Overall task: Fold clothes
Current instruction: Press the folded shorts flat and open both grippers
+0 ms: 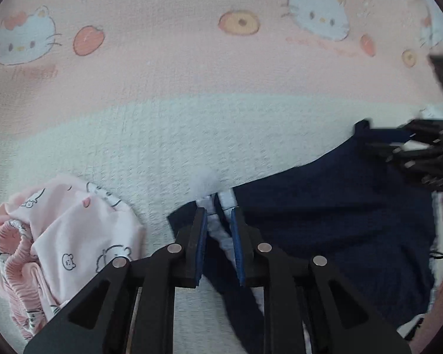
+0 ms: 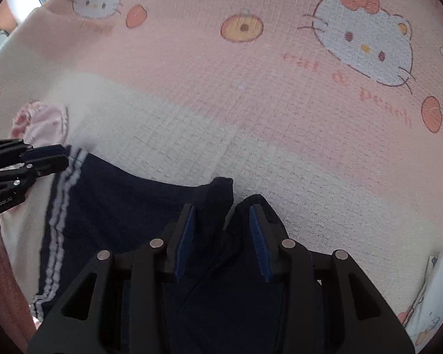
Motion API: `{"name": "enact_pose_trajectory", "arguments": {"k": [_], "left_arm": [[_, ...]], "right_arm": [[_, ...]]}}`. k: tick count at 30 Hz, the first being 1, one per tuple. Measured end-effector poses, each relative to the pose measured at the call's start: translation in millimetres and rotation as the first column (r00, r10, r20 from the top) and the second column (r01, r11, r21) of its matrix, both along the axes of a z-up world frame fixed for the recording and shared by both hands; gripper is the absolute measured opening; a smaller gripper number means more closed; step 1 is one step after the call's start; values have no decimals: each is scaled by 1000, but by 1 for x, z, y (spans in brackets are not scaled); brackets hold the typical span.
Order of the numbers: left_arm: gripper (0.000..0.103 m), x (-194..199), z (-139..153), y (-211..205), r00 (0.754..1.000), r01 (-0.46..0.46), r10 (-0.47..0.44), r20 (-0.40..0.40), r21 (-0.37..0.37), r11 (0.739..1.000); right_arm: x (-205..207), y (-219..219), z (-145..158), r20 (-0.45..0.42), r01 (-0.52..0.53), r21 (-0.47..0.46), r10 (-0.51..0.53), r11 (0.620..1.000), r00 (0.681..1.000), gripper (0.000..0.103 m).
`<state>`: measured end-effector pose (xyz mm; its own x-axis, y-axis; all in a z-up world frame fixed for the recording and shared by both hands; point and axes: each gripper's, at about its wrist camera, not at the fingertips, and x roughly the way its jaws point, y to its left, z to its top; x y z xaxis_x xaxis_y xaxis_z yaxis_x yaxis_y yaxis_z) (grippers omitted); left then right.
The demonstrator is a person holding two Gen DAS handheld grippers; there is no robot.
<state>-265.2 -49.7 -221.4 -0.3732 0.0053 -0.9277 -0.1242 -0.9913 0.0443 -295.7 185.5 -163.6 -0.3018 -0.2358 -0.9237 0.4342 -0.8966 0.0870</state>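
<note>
- While both tools are tilted steeply downward over the bed sheet [image 1: 192, 67], the left hand-held gripper [image 1: 218, 218] is seen with its blue pads narrowly apart, the white-striped edge of the navy garment [image 1: 325, 212] lying between them; whether the pads press on it cannot be told.
- The right hand-held gripper [image 2: 223, 221] is held with its jaws partly apart, a bunched fold of the navy garment [image 2: 127, 206] caught between them.
- The garment is spread on the sheet between the two tools.
- A crumpled pink printed garment [image 1: 65, 227] is cut off at the frame edge; the sheet's lettering is blurred.
</note>
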Motion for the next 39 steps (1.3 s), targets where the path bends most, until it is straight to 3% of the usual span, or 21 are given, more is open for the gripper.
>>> {"name": "enact_pose_trajectory", "arguments": {"k": [4,8,12,16,20,23,27,33,36,39], "left_arm": [[18,3,3,-12,998,-59,59,6,15,998],[18,5,2,-5,999,-47,47,0,-17,999],[18,6,0,0,998,-59,58,-11,-24,998],[18,7,1,-3,998,-61,61,2,2,998],[19,10,3,-4,998,-63,64,-4,30,998],[19,17,20,0,996,-52,57,-69,61,997],[19,1,49,32,986,76,-48,-161,177,981],[19,-35,25,96,976,214,-197,-91,276,937],[19,-47,3,110,979,202,-199,-38,268,942],[19,-50,-3,98,993,117,-120,-4,280,953]], "right_arm": [[5,26,24,-59,71,-116,-78,991,995,39],[-2,36,18,-25,73,-67,-75,995,997,41],[7,9,15,-42,-63,-36,62,997,997,41],[-10,-9,-9,0,-67,29,67,997,998,42],[-14,-5,15,-36,-58,-41,57,997,998,42],[-7,11,29,-66,-5,-20,3,1000,998,42],[-2,17,17,-57,-21,83,26,996,998,42],[-3,27,-3,-22,29,45,-28,999,999,42],[-4,31,-12,-25,44,83,-42,996,999,41],[-4,45,-12,-32,84,96,-81,992,996,41]]}}
